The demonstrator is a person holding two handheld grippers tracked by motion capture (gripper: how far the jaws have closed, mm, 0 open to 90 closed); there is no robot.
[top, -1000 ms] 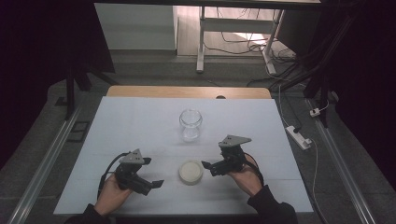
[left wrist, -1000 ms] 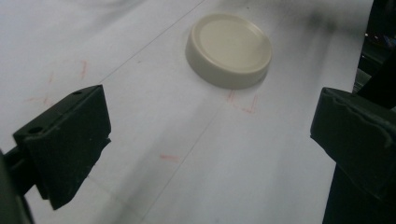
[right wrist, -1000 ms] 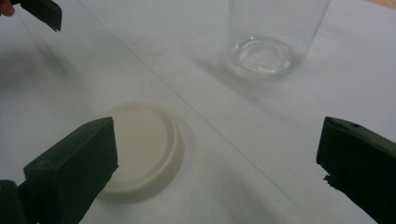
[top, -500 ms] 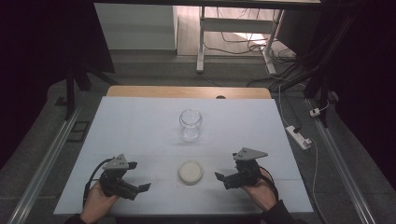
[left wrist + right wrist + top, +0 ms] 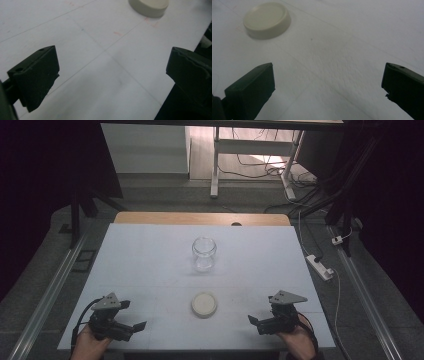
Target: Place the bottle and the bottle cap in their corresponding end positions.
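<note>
The left gripper (image 5: 131, 328) sits low at the near left corner of the white table (image 5: 150, 255), held in a person's left hand (image 5: 90, 342). Its 2 black jaws are spread wide and hold nothing; in the left gripper view, bare white tabletop shows between them. They point toward the middle of the table.

The right gripper (image 5: 256, 323) sits low at the near right corner, held in the person's right hand (image 5: 299, 342). Its 2 jaws are also spread wide with nothing between them, and they point inward toward the left gripper. A grey three-cornered plate (image 5: 287, 297) lies on top of it, and a like plate tops the left gripper.

Between the 2 grippers, well apart from each, a round cream-coloured lid (image 5: 204, 304) lies flat on the table near its front edge. In the right gripper view the lid (image 5: 267, 20) appears ahead and to the upper left of the jaws; in the left gripper view its edge (image 5: 148, 7) shows at the top.

Farther back, near the table's centre, a clear glass jar (image 5: 204, 253) stands upright with an open mouth, directly beyond the lid and apart from it.

Around the table, a dim floor carries cables (image 5: 260, 167) and a white power strip (image 5: 320, 266) on the right.
</note>
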